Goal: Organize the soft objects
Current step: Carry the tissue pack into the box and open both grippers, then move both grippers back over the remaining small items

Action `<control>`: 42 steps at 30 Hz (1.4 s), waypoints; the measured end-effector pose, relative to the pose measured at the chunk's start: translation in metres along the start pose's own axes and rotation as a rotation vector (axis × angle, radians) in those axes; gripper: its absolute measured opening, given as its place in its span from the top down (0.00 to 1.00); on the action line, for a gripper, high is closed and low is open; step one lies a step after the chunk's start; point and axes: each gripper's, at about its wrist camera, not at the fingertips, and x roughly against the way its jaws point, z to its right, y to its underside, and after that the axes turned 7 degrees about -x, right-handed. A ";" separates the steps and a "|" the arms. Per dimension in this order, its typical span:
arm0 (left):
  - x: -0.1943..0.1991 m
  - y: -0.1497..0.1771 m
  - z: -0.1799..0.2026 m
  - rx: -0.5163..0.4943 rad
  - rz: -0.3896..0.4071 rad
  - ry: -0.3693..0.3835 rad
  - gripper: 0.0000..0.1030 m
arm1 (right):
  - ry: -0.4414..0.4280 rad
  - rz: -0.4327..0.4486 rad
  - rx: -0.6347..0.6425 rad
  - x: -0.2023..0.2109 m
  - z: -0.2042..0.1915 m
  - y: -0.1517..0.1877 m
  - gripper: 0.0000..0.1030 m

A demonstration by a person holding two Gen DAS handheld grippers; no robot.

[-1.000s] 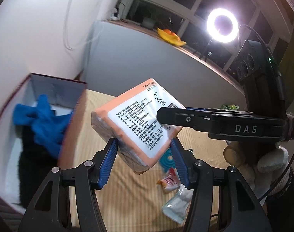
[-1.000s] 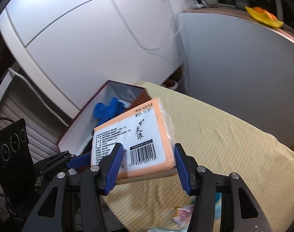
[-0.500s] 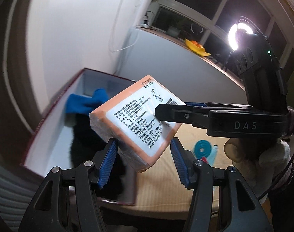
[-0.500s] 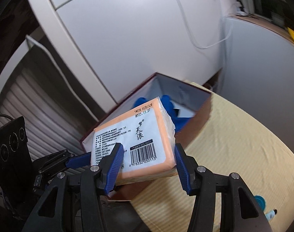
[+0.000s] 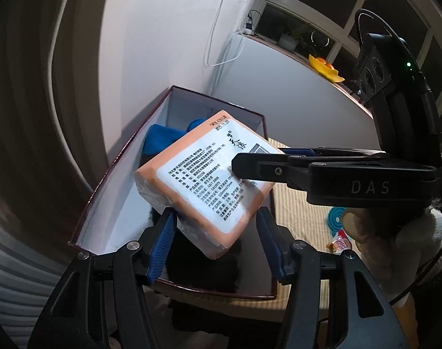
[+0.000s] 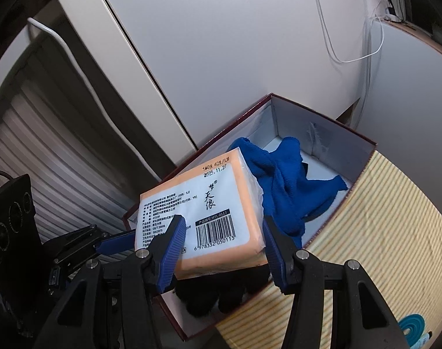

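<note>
Two sets of tongs share one load: the left tongs [image 5: 215, 238] and the right tongs [image 6: 219, 250] are both clamped on the same orange-and-white tissue pack [image 5: 203, 180], each at a different end, and the pack hangs in the air over the open box [image 6: 322, 133], clear of its walls. Inside the box a blue cloth [image 6: 288, 186] lies toward the far end and something black [image 6: 221, 296] sits at the near end, though it is too dark to say what that is. To set the pack down well, I judge both hands should lower together and level it out, since it now sits tilted with one corner down, and aim for the bare floor of the box between the cloth and the black thing; letting go should wait until the pack rests on something, and both grips should ease off at about the same time so the soft wrapper is not twisted or dragged. Squeezing harder is not needed, as the pack already dents a little at the left blue pads [image 5: 162, 244]. Both tongs point steeply downward toward the box, the right set reaching in across the left wrist view from the side, carried by a gloved hand [image 5: 395, 250] over the striped worktop [image 6: 381, 232].
</note>
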 end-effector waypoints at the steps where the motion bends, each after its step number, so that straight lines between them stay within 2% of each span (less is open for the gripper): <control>1: -0.002 0.000 0.000 -0.002 -0.002 -0.003 0.47 | 0.002 -0.001 0.000 -0.003 0.000 -0.002 0.52; 12: -0.015 0.000 -0.008 0.000 -0.025 -0.036 0.47 | 0.050 -0.017 0.005 -0.021 0.002 -0.007 0.52; 18: -0.007 0.000 -0.010 0.007 -0.006 -0.030 0.47 | 0.054 0.000 -0.006 -0.009 0.010 -0.005 0.52; 29: 0.009 0.000 0.027 -0.045 0.051 0.035 0.47 | 0.098 0.089 -0.049 0.079 0.052 0.033 0.47; 35: 0.006 0.003 0.060 -0.092 0.044 0.098 0.47 | 0.146 0.159 -0.125 0.138 0.096 0.079 0.45; 42: -0.006 0.011 0.101 -0.156 0.009 0.166 0.47 | 0.219 0.202 -0.239 0.182 0.151 0.135 0.43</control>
